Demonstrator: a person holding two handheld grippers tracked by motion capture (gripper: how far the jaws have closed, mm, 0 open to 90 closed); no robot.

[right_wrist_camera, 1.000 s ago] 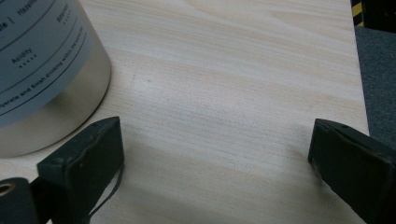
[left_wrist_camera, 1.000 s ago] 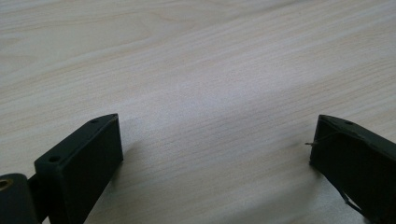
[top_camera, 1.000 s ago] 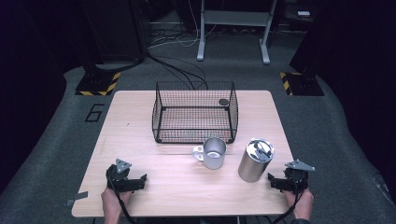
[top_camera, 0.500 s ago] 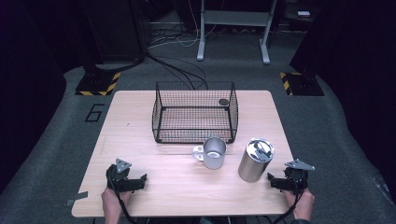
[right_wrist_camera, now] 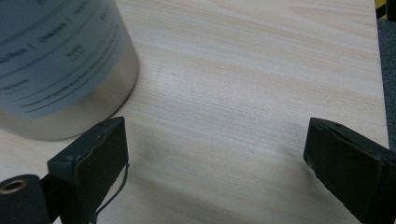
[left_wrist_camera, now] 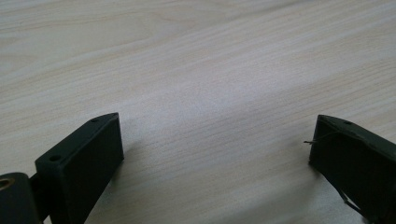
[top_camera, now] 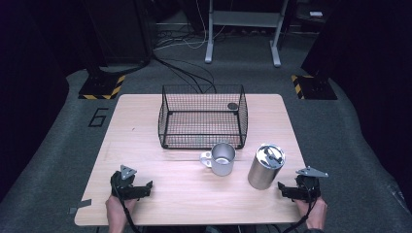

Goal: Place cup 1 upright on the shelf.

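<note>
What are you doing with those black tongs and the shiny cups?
Nothing is being held right now. A person rests the left tongs and the right tongs on the near edge of the wooden table, both open and empty. A metal mug and a taller steel canister stand between them, the canister close to the right tongs. Behind sits a black wire basket.

Each hand holds a black claw topped by a grey three-cornered plate, the left claw (top_camera: 130,183) and the right claw (top_camera: 300,187) alike. A dark cable trails back from each along the forearm. Up close the jaws are flat black blocks with small screw holes, and a brass-coloured ring sits at the base.
</note>
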